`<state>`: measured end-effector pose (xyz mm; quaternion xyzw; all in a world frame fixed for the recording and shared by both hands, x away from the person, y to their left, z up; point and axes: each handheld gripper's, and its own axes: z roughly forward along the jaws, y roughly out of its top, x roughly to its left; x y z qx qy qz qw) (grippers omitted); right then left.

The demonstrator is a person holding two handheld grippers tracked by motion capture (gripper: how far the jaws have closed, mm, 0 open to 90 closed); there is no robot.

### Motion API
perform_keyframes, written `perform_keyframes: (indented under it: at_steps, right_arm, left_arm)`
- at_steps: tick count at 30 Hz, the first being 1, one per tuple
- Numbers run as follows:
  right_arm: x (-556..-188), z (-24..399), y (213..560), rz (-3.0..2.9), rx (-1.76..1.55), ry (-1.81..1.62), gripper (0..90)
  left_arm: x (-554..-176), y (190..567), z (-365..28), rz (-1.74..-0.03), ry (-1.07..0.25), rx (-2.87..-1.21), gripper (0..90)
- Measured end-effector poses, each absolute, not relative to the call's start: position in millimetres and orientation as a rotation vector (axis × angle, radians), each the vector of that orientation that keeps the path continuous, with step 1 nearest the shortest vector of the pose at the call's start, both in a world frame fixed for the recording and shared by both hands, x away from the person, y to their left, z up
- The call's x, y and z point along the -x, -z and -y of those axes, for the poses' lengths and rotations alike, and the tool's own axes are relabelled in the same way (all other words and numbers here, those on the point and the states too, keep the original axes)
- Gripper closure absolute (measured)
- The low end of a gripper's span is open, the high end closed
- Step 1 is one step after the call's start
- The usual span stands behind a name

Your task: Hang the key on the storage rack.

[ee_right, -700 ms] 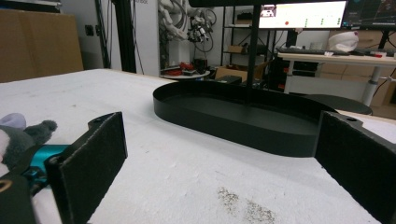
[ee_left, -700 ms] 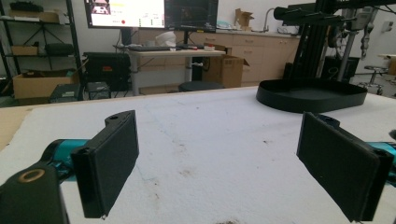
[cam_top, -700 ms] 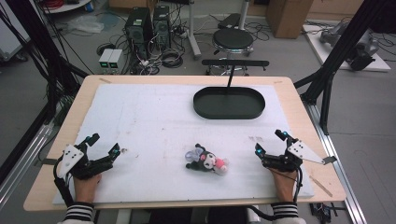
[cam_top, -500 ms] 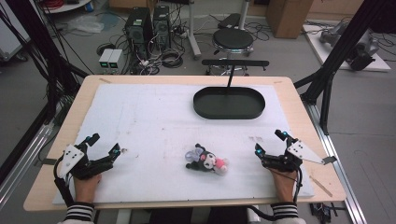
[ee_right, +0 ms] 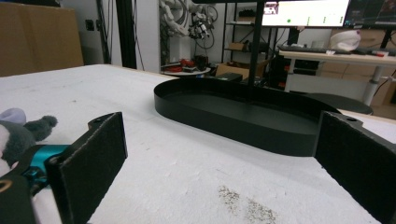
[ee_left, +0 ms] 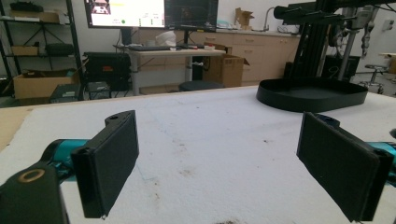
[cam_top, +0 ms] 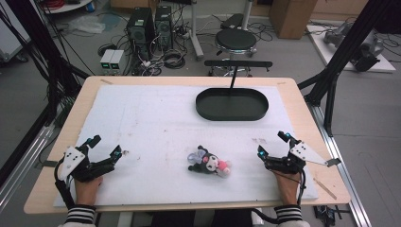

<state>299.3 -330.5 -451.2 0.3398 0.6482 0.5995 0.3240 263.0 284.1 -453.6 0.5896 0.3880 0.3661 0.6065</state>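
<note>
The plush toy (cam_top: 210,163) looks to me like a light, soft thing that will squash under the pads rather than slip, so I judge it safe to pinch firmly with little risk of damage; the worry is more that a grip on an ear or a dangling bit would let it swing or sag. I would take it across the round head or the thick middle of the body, where there is enough stuffing to fill the jaws. It is a small doll with a dark head and pointed ears, a pale face, a pink body and a greyish-lilac tuft at one side, lying on its side on the white mat (cam_top: 156,123) near the front of the table (cam_top: 302,109), between my two hands and nearer the right one. In the right gripper view its grey ear and lilac bit (ee_right: 21,128) peek in at the left edge, just beside the left jaw. My right gripper (cam_top: 273,147) rests low on the mat with its jaws wide apart and nothing between them; my left gripper (cam_top: 105,146) sits well off to the left, also spread wide and empty. The black oval tray (cam_top: 231,115) stands farther back on the mat, well apart from the toy, and it seems the likely place to carry it.
</note>
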Motion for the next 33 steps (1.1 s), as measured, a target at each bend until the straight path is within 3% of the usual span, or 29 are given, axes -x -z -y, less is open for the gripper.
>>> perform_keyframes:
  at_steps: [16, 23, 33]
  right_arm:
    - [-302, 314, 411, -1.995, -0.772, -1.574, 1.9]
    - [-305, 284, 383, -2.227, -0.625, -1.48, 1.9]
    - [-306, 247, 369, -2.435, -0.499, -1.354, 1.9]
  left_arm:
    - [-263, 454, -284, -0.898, -0.846, -1.365, 13.3]
    - [-263, 454, -284, -0.903, -0.843, -1.361, 13.3]
    - [-263, 454, -284, -0.901, -0.844, -1.364, 13.3]
